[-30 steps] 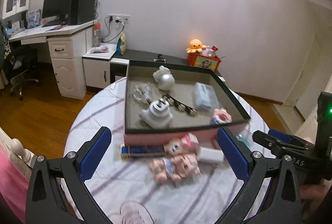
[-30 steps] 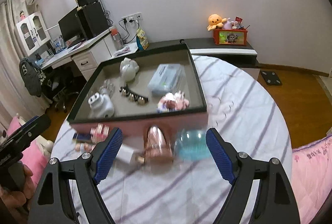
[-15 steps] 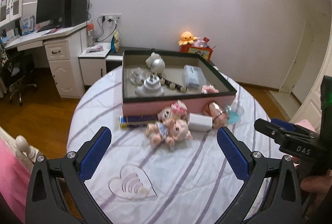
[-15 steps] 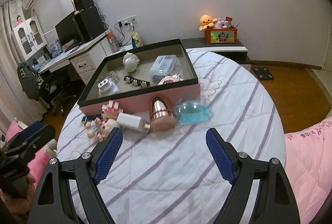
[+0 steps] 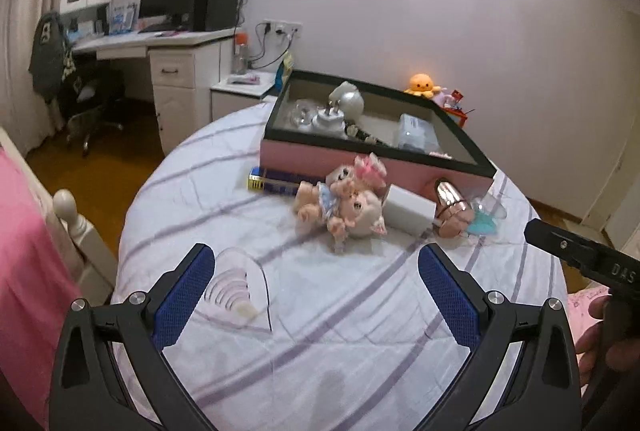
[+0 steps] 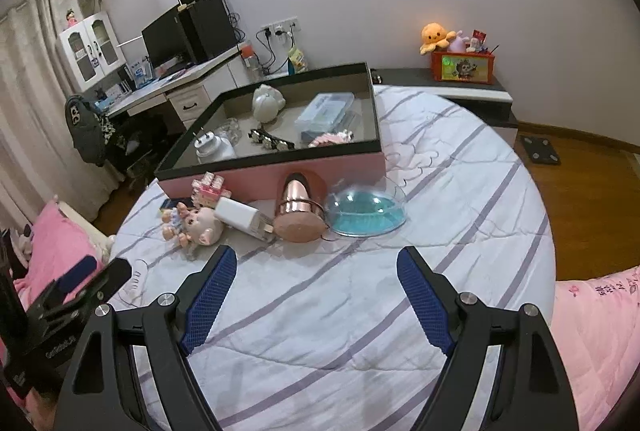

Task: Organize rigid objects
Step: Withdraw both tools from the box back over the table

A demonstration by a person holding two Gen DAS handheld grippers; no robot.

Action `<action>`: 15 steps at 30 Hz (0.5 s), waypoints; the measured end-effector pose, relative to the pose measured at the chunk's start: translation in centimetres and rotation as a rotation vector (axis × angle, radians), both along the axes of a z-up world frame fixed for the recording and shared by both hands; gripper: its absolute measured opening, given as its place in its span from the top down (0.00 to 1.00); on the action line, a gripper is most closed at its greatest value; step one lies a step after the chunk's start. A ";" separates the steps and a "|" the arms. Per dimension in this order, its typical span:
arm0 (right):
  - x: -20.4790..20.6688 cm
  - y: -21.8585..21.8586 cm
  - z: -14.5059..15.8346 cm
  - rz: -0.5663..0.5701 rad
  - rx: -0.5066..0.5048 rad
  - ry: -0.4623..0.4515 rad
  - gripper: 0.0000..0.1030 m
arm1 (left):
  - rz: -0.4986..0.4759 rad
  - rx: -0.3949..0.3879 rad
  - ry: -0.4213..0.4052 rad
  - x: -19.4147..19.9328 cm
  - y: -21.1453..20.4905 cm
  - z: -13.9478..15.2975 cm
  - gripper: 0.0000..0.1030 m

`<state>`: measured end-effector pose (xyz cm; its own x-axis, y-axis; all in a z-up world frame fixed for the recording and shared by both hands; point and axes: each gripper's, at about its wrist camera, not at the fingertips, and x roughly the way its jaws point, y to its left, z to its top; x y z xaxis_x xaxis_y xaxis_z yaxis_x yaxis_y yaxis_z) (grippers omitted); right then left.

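Round table [image 6: 460,215], striped cloth. Pink box [image 6: 276,171] far side. Teal dish [image 6: 366,217], rose-gold bottle [image 6: 298,207], white charger [image 6: 240,217], pig doll [image 5: 348,205] along box's near wall, beyond both grippers. Left gripper [image 5: 316,295], right gripper [image 6: 316,291]: fingers apart, empty.

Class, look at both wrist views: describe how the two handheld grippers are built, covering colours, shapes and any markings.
Both the left gripper and right gripper have black angular frames with silver screws and two fingers faced with textured blue pads. White "DAS" lettering marks the right gripper's body in the left view. No sleeves or cables show.
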<state>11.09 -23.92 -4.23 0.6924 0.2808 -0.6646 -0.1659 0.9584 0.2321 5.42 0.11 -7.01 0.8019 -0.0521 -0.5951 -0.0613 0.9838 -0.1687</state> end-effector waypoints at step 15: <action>-1.6 1.7 -1.0 -0.211 0.011 0.023 0.19 | -0.048 0.074 0.033 1.3 2.0 -0.5 0.00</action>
<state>9.45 -22.26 -5.21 0.7211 0.1380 -0.6789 0.0442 0.9688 0.2439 6.76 2.08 -7.52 0.7797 -0.0452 -0.6245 -0.0178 0.9954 -0.0943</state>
